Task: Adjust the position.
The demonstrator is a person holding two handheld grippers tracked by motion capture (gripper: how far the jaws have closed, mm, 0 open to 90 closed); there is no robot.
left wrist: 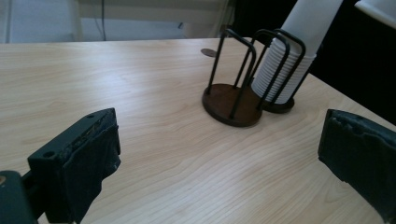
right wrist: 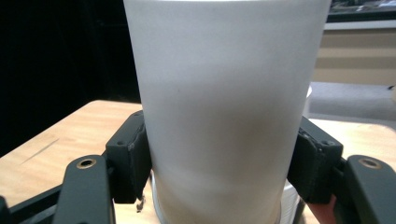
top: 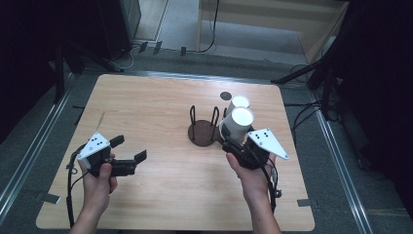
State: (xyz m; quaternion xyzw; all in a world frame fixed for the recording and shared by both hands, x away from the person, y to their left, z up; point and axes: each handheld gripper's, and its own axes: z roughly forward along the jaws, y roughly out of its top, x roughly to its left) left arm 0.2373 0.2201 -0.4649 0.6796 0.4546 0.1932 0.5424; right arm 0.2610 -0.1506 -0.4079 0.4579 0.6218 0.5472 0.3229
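Observation:
A white paper cup point(top: 241, 120) point(right wrist: 224, 102) is clamped between the pads of my right gripper point(top: 231, 140) point(right wrist: 224, 163), just right of the dark wire cup rack point(top: 202, 129). The rack's near round base point(left wrist: 232, 105) is empty. Its far one holds a stack of white cups point(left wrist: 281, 70) point(top: 239, 102). The held cup point(left wrist: 314, 21) leans over that stack; I cannot tell whether it is still nested in it. My left gripper point(top: 129, 148) point(left wrist: 224, 156) hovers open over bare wood at the left, its jaws wide apart and pointing toward the rack.
The wooden table point(top: 160, 97) has a small dark round mark point(top: 225, 95) behind the cups. Black stands and cables point(top: 311, 73) surround the table on the floor, with the table's right edge close beside the right hand.

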